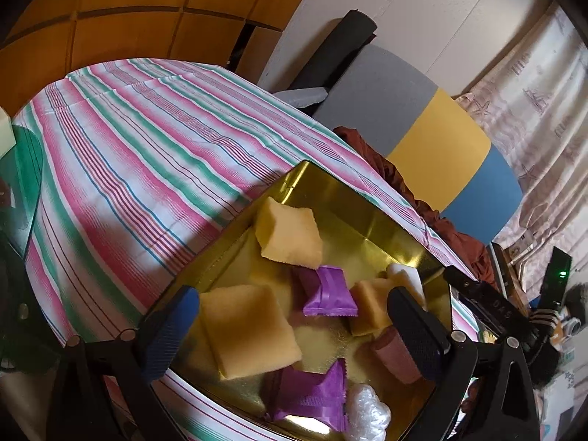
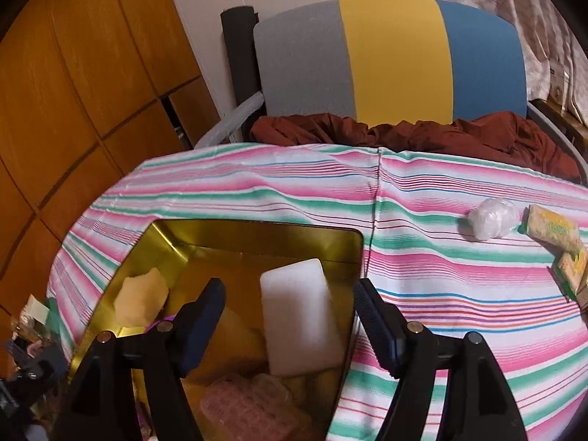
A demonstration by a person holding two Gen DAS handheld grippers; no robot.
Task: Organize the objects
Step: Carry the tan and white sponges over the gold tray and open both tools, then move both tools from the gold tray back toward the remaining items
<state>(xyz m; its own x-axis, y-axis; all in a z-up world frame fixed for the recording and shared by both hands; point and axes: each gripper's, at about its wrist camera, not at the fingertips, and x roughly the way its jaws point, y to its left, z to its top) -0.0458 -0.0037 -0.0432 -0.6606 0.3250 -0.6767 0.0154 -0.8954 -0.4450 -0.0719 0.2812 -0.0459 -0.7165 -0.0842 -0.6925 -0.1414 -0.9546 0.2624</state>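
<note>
A gold tin (image 1: 371, 224) sits on the striped tablecloth (image 1: 128, 139). In it lie yellow packets (image 1: 250, 330), purple packets (image 1: 329, 292), a pink wafer pack (image 1: 393, 360) and a white crinkled ball (image 1: 367, 415). My left gripper (image 1: 294, 334) hovers over the tin, open, its pads clear of the packets below. In the right wrist view my right gripper (image 2: 290, 319) is open above the tin (image 2: 257, 235). A white block (image 2: 301, 316) stands tilted between its fingers, untouched by either pad. A yellow packet (image 2: 141, 299) leans in the tin's left corner.
On the cloth right of the tin lie a white crumpled ball (image 2: 492, 222) and two yellow-green packets (image 2: 551, 229). Behind the table stands a grey, yellow and blue chair (image 2: 389, 58) with dark red cloth (image 2: 422, 136). Wooden cabinets (image 2: 73, 92) line the left.
</note>
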